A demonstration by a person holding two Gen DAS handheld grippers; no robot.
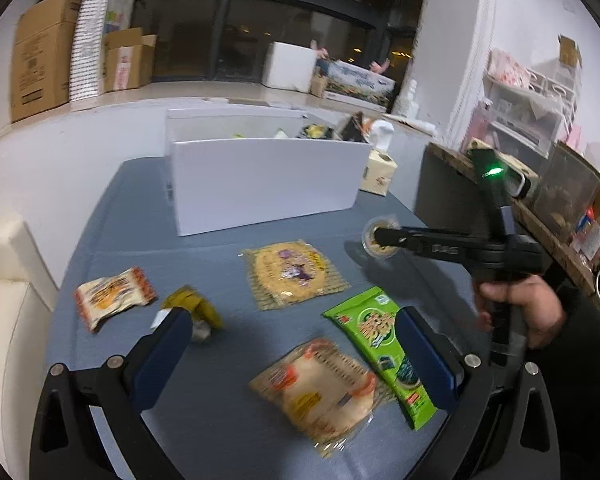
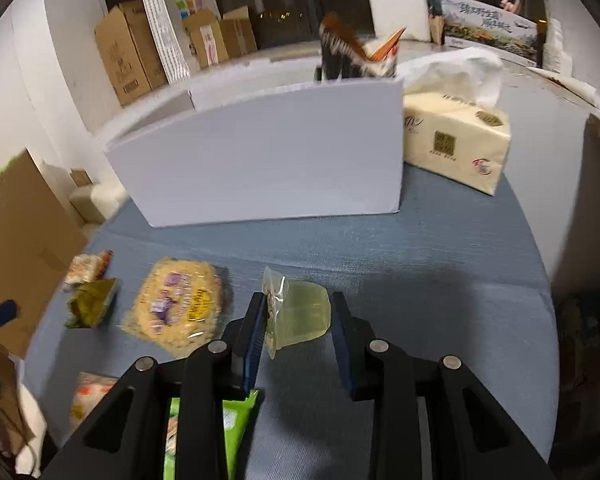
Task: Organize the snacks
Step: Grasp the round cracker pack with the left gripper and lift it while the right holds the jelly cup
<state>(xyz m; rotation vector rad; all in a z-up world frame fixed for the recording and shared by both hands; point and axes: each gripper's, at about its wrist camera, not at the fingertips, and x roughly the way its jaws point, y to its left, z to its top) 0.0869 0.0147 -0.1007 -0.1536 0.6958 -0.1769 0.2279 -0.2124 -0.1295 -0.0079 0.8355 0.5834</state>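
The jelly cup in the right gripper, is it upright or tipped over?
Tipped on its side: the jelly cup has its sealed lid facing left against one finger and its base facing the other.

The white box (image 2: 268, 152) walls off the table's (image 2: 440, 264) far side (tissue pack (image 2: 456, 144) just beside it); bare cloth lies before it.

Pale yellow jelly cup (image 2: 300, 312), white box (image 2: 268, 152)

Black frame, blue-padded fingers (image 1: 168, 344)
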